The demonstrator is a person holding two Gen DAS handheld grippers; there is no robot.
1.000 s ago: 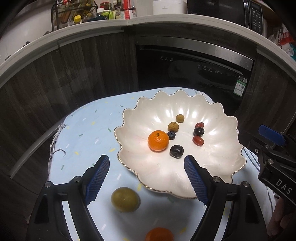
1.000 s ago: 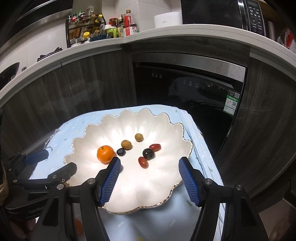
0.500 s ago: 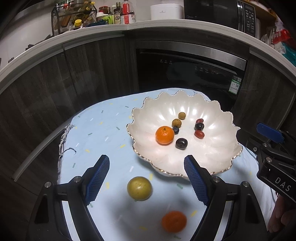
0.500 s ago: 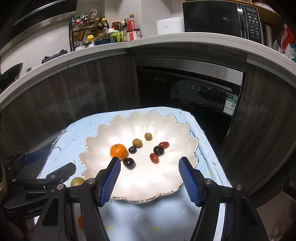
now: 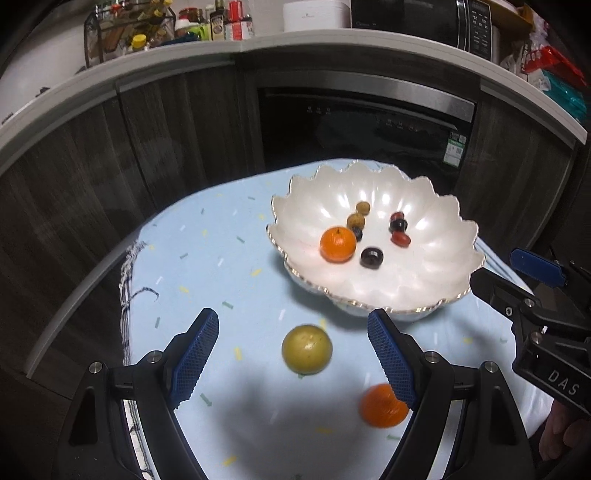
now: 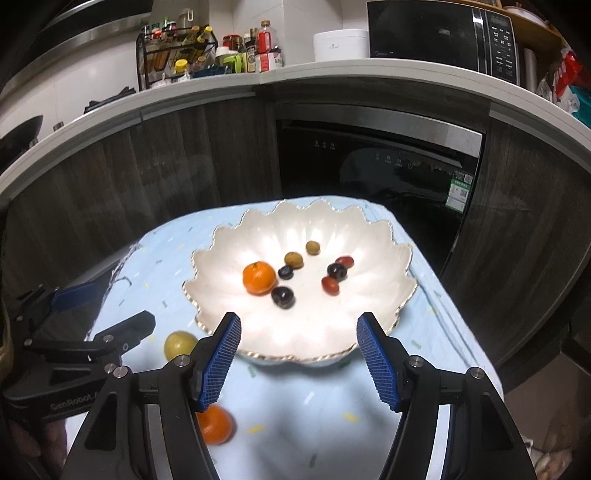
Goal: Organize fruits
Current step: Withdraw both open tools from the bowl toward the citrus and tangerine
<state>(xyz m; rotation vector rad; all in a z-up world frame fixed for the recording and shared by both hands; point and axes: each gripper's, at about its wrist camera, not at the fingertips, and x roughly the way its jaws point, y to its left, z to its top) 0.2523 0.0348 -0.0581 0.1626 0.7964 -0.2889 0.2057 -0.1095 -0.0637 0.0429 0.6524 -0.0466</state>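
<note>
A white scalloped bowl (image 5: 436, 280) (image 6: 369, 325) stands on the light blue tablecloth and holds an orange (image 5: 337, 244) (image 6: 259, 277) plus several small dark, red and tan fruits. On the cloth in front of the bowl lie a yellow-green round fruit (image 5: 306, 349) (image 6: 180, 344) and a second orange (image 5: 382, 406) (image 6: 216, 424). My left gripper (image 5: 295, 363) is open, empty, with the green fruit lying just ahead between its fingers. My right gripper (image 6: 299, 360) is open and empty over the bowl's near rim.
The blue cloth (image 5: 207, 266) covers a small table whose left edge (image 5: 125, 302) drops off. Dark cabinets and a built-in appliance (image 6: 376, 162) stand behind. The counter above carries a spice rack (image 6: 173, 55), bottles and a microwave (image 6: 443, 33).
Both grippers have drawn back from the bowl, which now looks smaller and farther. The green fruit and the loose orange have come fully into view. Neither opening has changed.
</note>
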